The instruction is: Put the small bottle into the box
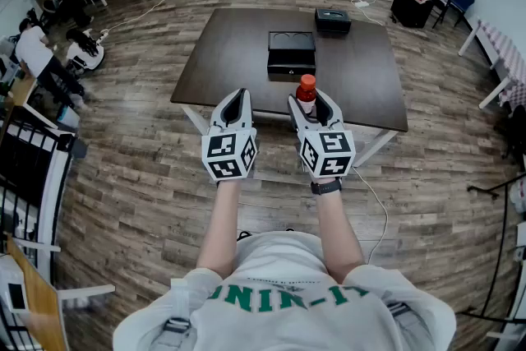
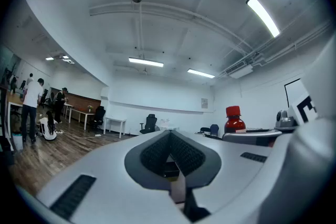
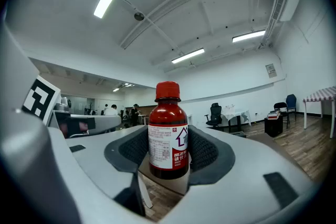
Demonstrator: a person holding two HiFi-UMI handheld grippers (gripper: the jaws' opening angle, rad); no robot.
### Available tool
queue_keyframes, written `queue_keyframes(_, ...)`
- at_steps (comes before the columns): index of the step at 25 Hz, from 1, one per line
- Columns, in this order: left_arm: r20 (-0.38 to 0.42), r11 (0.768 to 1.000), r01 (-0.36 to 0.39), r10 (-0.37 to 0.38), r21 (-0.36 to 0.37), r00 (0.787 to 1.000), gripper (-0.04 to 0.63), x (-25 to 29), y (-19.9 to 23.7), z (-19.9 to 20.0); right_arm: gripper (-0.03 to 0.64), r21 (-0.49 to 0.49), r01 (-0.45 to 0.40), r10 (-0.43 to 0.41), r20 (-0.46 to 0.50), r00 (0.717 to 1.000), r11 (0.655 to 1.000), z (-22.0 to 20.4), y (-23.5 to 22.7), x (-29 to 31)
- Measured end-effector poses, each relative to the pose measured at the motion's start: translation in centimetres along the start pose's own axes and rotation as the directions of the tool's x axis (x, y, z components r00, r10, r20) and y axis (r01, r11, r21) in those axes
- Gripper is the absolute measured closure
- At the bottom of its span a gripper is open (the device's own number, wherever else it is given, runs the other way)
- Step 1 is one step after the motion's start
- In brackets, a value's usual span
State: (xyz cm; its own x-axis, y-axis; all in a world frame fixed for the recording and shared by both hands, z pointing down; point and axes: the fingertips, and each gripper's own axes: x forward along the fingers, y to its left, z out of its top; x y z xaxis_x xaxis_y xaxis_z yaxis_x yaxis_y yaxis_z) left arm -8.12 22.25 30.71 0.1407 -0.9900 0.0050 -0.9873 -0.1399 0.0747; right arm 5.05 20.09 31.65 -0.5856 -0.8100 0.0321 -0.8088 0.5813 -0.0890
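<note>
The dark brown rectangular table (image 1: 230, 53) is seen ahead of the person, with wooden floor between the body and its near edge. At the middle of the table a black rectangular box (image 1: 291, 41) stands open at the top. A lower black part is seen just in front of the opening, and it may be a folded-down lid, though that cannot be settled from the head view. A second, smaller black case (image 1: 333, 19) is set near the far edge, apart from the first.

Both tools are held level in front of the body, side by side. The left tool (image 1: 237, 99) is closed, pad against pad at the tips, and nothing is gripped in it. The right tool (image 1: 308, 107) is clamped wide on the small dark red bottle with a red cap and a white label (image 3: 168, 134), which is kept upright between the two pads.

The carrying step is judged to be in hand: the bottle is lifted clear and is held short of the table's near edge, well apart from the box. For the next move, the right tool needs to be brought forward over the open compartment, the bottle lowered inside it without being tilted, and the jaws then released.
</note>
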Motion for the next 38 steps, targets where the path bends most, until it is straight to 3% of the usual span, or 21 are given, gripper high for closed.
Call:
queue_keyframes(10, -0.022, 1.0, -0.008, 0.008, 0.009, 1.0, 0.583, 3.4, -2.2, -2.0, 0.383, 0.041, 0.025, -0.024, -0.035, 0.999, 0.999, -2.2, -4.2, 1.0)
queue_keyframes(17, -0.04, 1.0, 0.013, -0.013, -0.006, 0.999, 0.583, 8.7, -2.2, -3.8, 0.383, 0.081, -0.035, 0.036, -0.013, 0.999, 0.996, -3.2, -6.0, 4.3)
queue_keyframes(22, -0.051, 0.998, 0.063, -0.063, -0.011, 0.997, 0.583, 15.4, -1.7, -5.0, 0.382, 0.048, -0.005, 0.007, -0.042, 0.999, 0.999, -3.4, -9.2, 9.5)
queue_keyframes(31, 0.004, 0.995, 0.097, -0.097, -0.017, 0.995, 0.583, 27.2, 2.8, -1.8, 0.382, 0.019, 0.021, -0.02, -0.074, 0.997, 1.0, -1.8, -13.2, 20.8)
queue_keyframes(38, -0.042, 0.994, 0.111, -0.112, -0.022, 0.993, 0.582, 34.1, 7.0, -3.3, 0.382, 0.048, 0.04, -0.036, -0.1, 0.994, 0.998, -2.8, -15.4, 28.1)
